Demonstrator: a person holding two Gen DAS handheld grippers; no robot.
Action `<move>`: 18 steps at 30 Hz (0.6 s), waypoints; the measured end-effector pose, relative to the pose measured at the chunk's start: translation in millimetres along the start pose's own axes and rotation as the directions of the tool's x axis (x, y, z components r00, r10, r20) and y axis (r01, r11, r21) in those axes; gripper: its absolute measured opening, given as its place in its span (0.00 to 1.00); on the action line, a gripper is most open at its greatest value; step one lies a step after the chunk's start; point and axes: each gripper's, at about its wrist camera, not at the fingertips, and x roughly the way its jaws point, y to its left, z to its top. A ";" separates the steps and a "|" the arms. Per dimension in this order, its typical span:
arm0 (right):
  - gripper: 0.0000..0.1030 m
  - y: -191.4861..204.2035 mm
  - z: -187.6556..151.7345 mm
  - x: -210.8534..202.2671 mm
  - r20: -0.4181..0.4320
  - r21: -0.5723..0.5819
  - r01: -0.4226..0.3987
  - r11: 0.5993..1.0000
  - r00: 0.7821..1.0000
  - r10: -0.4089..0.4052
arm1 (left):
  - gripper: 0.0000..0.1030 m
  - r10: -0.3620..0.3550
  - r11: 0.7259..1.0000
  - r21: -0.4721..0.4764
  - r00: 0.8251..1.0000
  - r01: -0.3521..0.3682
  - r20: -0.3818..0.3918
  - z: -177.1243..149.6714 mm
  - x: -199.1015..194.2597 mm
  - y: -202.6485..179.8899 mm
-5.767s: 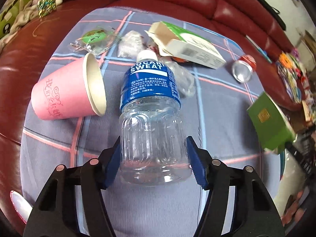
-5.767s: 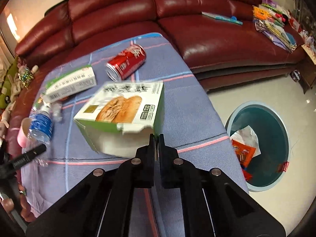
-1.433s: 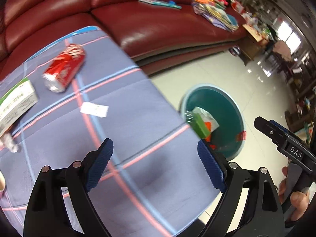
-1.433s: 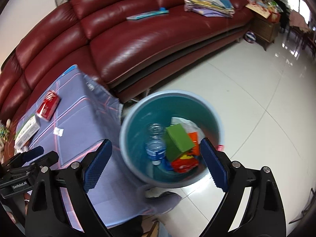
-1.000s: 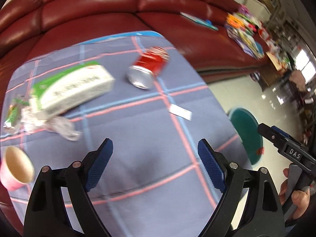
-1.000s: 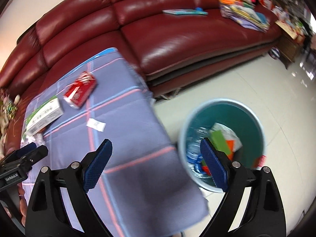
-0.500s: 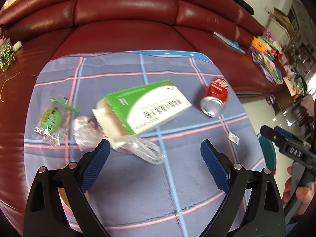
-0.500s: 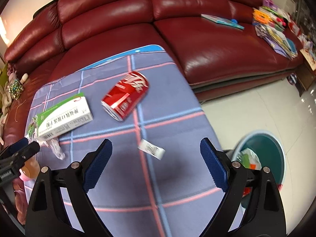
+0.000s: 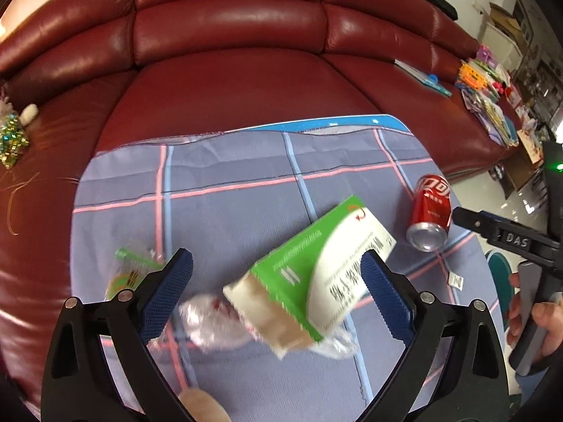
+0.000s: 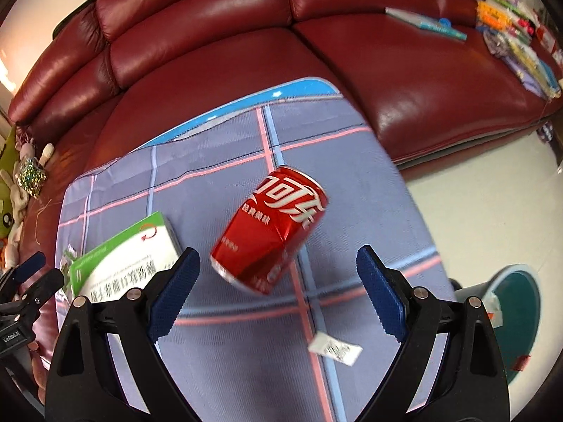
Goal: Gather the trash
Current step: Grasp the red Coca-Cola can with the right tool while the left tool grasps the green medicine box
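Big red leather sofa [image 9: 228, 81] fills the back of both my views, with a purple-grey checked cloth [image 9: 228, 183] spread over the seat, and all the trash is lying on that.

My right cam catches the teal trash bin [image 10: 520, 320] down on the white floor at the right, with a few bits of litter inside near its rim. My left cam only gets a thin sliver of it, behind my other hand.

Next biggest is the green and white carton [image 9: 309, 270], on its side with its torn end toward me. In my left view it sits right between my fingers, on top of a crumpled clear plastic wrap [image 9: 211, 320]. The right cam only sees its far half at the left edge.

The dented red cola can [image 10: 271, 235] is on its side, front and centre in my right view; on the left cam it's small and off to the right.

Left cam only: a green snack packet [image 9: 132, 270] just behind my left finger. Right cam only shows it clearly: a little white paper label [image 10: 334, 348] near my right finger.

My left gripper [image 9: 276, 295] is still spreading its jaws, nothing touching the pads. My right gripper [image 10: 278, 292] hangs wide apart and empty, with the can just beyond the tips.
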 end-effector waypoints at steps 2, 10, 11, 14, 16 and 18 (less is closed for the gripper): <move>0.84 -0.9 3.1 11.6 -0.016 0.017 -0.026 1.000 1.000 0.027 | 0.93 0.003 1.000 0.004 1.000 -0.002 -0.016 4.5 10.0 2.1; 0.80 -3.9 3.8 45.2 -0.072 0.054 -0.093 0.994 0.993 0.096 | 0.93 -0.003 1.000 0.018 0.997 0.005 -0.080 3.9 37.7 2.1; 0.68 -5.1 2.4 45.5 -0.064 0.060 -0.105 0.993 0.992 0.109 | 0.93 -0.003 1.000 0.019 0.996 0.005 -0.086 2.9 39.7 1.6; 0.62 -7.2 0.0 43.6 -0.060 0.056 -0.131 0.990 0.989 0.134 | 0.93 0.006 0.999 0.039 0.994 -0.002 -0.106 -0.3 47.1 -4.4; 0.60 -6.2 -3.0 41.2 -0.072 0.032 -0.148 0.989 0.986 0.150 | 0.93 -0.001 0.999 0.054 0.994 0.007 -0.112 -3.1 49.5 -9.5; 0.59 -6.7 -7.6 35.8 -0.071 0.007 -0.136 0.991 0.988 0.136 | 0.93 -0.007 0.997 0.073 0.994 0.015 -0.114 -5.3 50.4 -15.1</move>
